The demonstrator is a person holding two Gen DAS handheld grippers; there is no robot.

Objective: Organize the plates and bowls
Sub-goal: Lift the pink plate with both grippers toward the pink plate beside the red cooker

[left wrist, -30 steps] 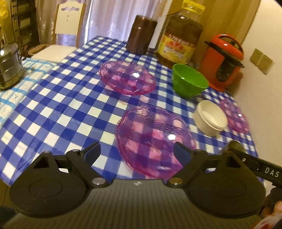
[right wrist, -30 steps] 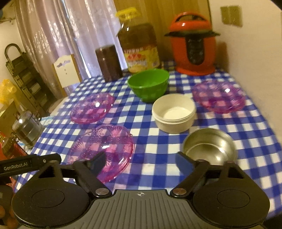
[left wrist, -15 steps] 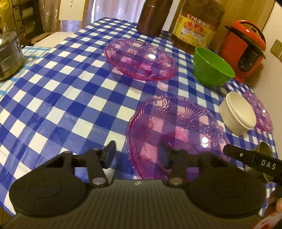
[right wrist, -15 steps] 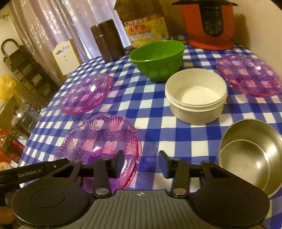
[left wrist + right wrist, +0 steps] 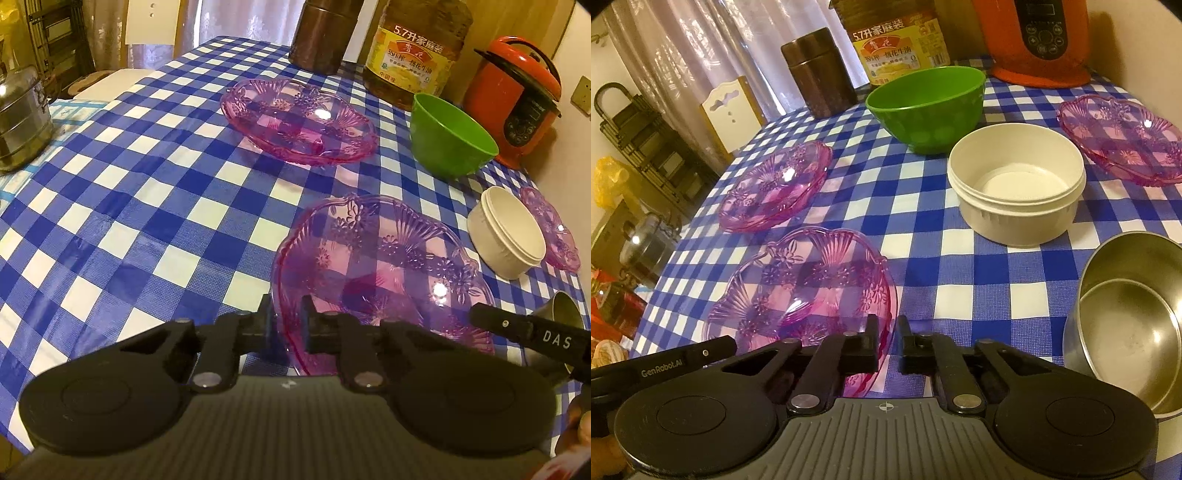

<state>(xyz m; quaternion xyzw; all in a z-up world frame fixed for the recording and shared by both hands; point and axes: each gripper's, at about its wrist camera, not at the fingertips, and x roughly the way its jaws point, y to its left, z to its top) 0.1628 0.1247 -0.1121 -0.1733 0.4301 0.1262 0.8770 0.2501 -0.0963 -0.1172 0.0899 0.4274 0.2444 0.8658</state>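
A near pink glass plate (image 5: 384, 266) lies on the blue checked table. My left gripper (image 5: 286, 314) is shut on its near left rim. My right gripper (image 5: 886, 332) is shut on the same plate's (image 5: 801, 291) near right rim. A second pink plate (image 5: 299, 120) (image 5: 775, 186) lies farther back. A third pink plate (image 5: 1123, 138) (image 5: 552, 229) lies at the right. A green bowl (image 5: 927, 105) (image 5: 448, 136), a white bowl (image 5: 1015, 192) (image 5: 506, 230) and a steel bowl (image 5: 1126, 328) stand near them.
An orange cooker (image 5: 517, 99), an oil jug (image 5: 413, 51) and a brown canister (image 5: 321, 33) stand along the table's (image 5: 110, 221) far edge. A steel pot (image 5: 22, 118) sits at the left. A wall is at the right.
Both grippers have moved in and down onto the near pink plate and closed on its rim, from wide open a second ago.
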